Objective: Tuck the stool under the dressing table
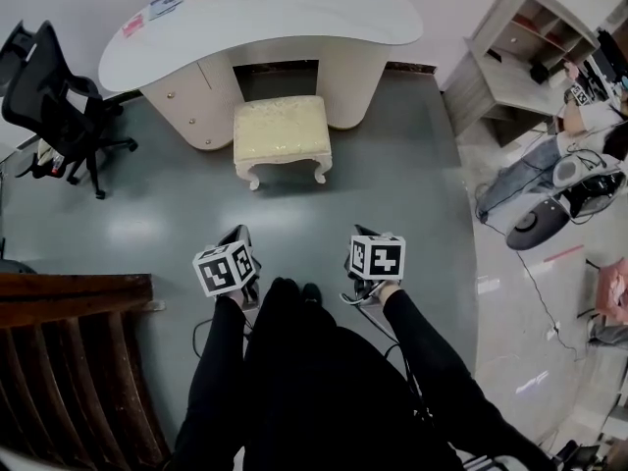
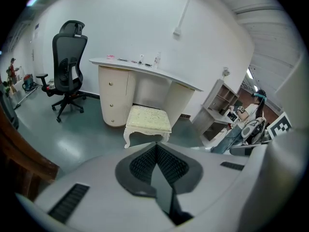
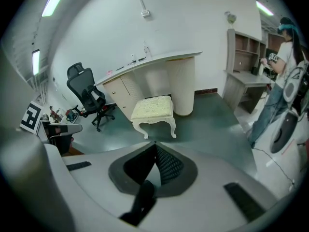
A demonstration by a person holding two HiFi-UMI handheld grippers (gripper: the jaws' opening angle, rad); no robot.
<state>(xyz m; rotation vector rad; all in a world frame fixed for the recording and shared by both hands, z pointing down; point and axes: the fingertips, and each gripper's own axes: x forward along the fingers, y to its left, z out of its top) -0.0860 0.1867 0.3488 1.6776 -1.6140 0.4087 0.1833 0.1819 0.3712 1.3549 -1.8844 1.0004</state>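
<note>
A cream stool (image 1: 281,133) with a padded top and curved white legs stands on the grey-green floor, partly in front of the knee gap of the white dressing table (image 1: 294,13). The same stool (image 2: 147,122) shows ahead in the left gripper view, and the stool (image 3: 152,111) sits centred in the right gripper view. My left gripper (image 1: 238,235) and right gripper (image 1: 358,234) hang side by side well short of the stool, touching nothing. Both have their jaws closed together with nothing between them.
A black office chair (image 1: 54,101) stands left of the table. A dark wooden rail (image 1: 69,341) is at my lower left. At right are a shelf desk (image 1: 525,52), a seated person (image 1: 579,130), and cables and gear on the floor (image 1: 549,219).
</note>
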